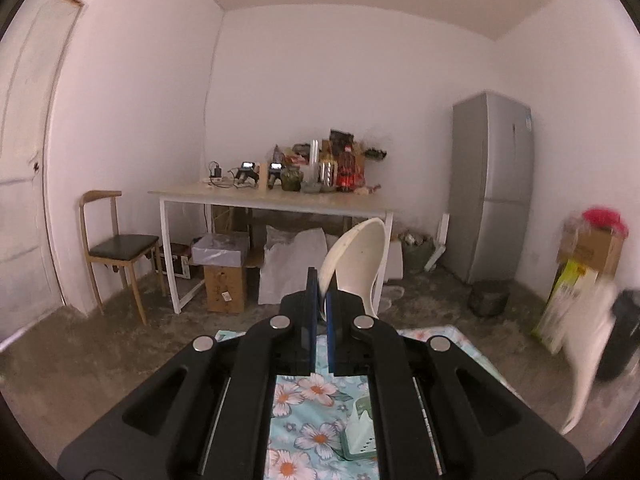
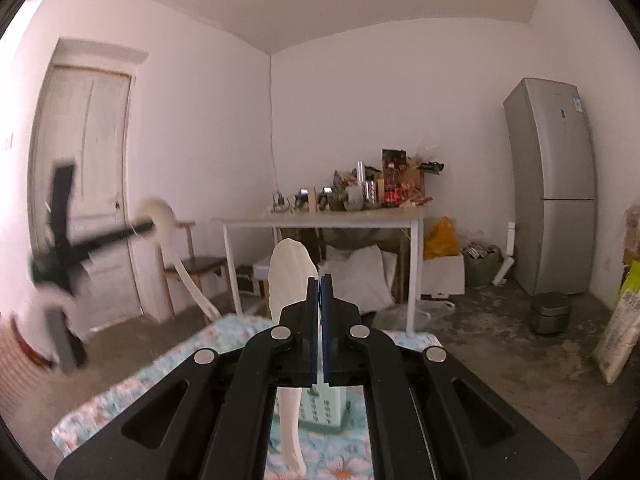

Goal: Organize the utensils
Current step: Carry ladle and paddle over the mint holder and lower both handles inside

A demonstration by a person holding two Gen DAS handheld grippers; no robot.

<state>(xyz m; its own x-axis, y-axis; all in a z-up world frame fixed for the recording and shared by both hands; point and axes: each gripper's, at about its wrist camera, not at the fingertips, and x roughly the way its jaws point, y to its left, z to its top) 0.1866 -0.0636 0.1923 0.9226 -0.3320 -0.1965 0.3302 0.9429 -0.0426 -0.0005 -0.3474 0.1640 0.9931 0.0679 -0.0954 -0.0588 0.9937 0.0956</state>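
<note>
Our left gripper [image 1: 320,292] is clamped on a white rice paddle [image 1: 356,264], its bowl raised above the floral tablecloth [image 1: 316,396]. Our right gripper [image 2: 320,292] pinches a white spatula [image 2: 290,276], handle hanging down before a mint patterned utensil holder [image 2: 326,408] on the cloth.

A white plastic ladle [image 1: 356,260] stands nearly upright, bowl at the top with its hollow facing left, its curved handle running down to the right. A second white utensil, a flat rice paddle [image 2: 289,276], also points upward, blade high and its narrow handle hanging down over the floral cloth, just in front of a pale green utensil holder [image 2: 325,408]
</note>
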